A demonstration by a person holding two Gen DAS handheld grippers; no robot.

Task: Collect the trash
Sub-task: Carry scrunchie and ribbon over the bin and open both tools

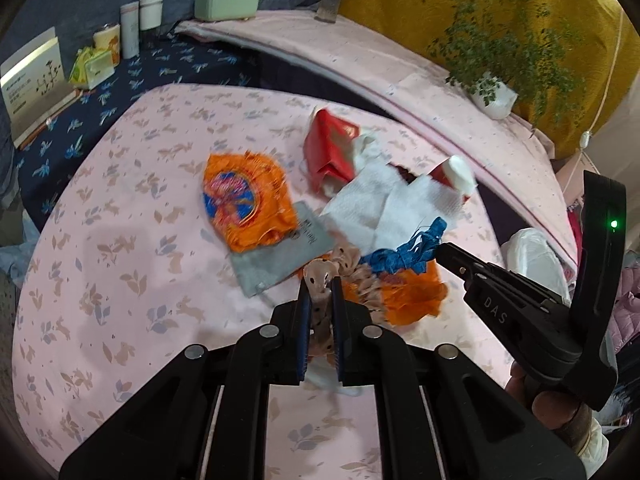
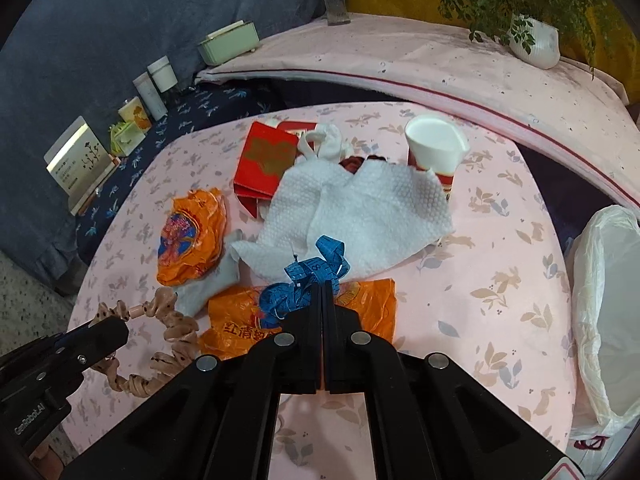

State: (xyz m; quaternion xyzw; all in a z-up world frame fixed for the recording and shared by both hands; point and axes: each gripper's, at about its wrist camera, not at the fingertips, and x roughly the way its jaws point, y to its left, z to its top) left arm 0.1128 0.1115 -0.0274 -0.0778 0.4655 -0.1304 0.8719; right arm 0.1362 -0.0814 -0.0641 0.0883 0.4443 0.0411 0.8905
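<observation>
- The left gripper (image 1: 319, 280) is closed on the beige scrunchie (image 1: 320, 276).
- The right gripper (image 2: 322, 286) pinches the blue tape measure (image 2: 316, 270).
- Grasping step, I judge; next, carry both to the trash bag (image 2: 604, 312) at 3 o'clock.

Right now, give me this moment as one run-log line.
left gripper: shut on beige scrunchie | right gripper: shut on blue tape measure | white bag: open, right of table | remaining: wrappers, tissue, cup

Two orange wrappers (image 2: 190, 236) (image 2: 372, 308), one white tissue (image 2: 360, 216), one paper cup (image 2: 434, 148), one red packet (image 2: 266, 160) and one blue tape measure (image 2: 316, 276) are shown.
</observation>
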